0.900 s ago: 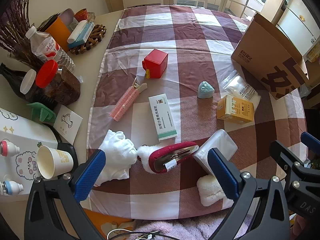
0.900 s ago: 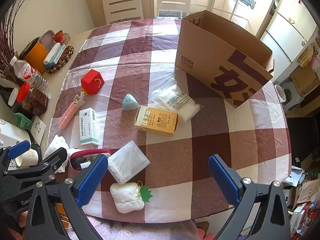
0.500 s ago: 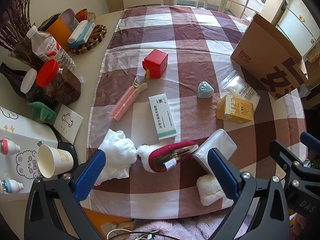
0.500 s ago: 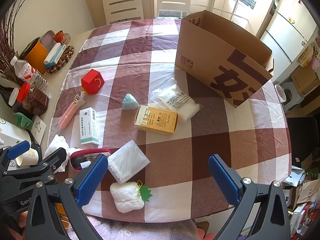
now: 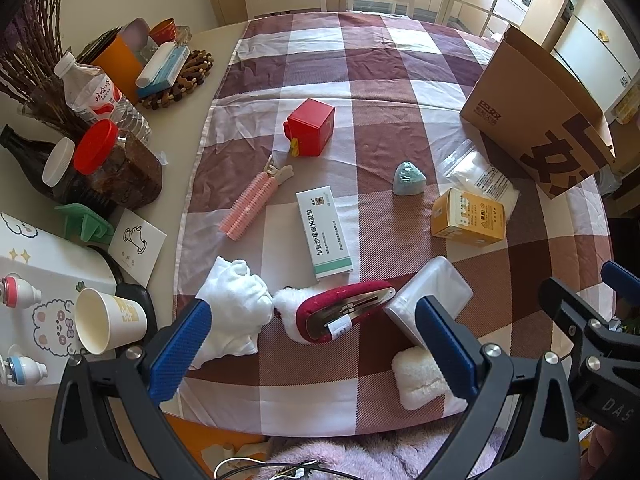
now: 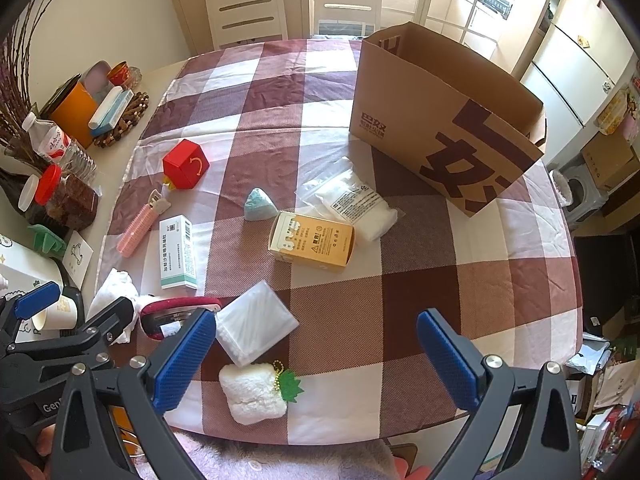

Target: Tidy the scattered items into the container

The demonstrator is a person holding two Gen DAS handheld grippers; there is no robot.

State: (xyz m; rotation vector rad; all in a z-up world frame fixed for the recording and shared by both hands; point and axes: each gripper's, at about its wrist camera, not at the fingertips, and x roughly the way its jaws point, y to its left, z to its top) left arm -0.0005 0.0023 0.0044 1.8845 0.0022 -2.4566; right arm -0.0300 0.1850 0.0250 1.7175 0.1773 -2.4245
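Note:
A brown cardboard box stands open at the far right of the checked tablecloth; it also shows in the left wrist view. Scattered on the cloth lie a red box, a pink hair roller, a white-green medicine box, a teal lump, a yellow carton, a clear bag, a red hair clip, a white cloth, a clear packet and a white plush. My left gripper and right gripper are open and empty above the near edge.
Off the cloth at the left stand bottles, a red-lidded jar, an orange container, a paper cup and dried twigs. Chairs stand beyond the table's far edge. The table drops off at the right.

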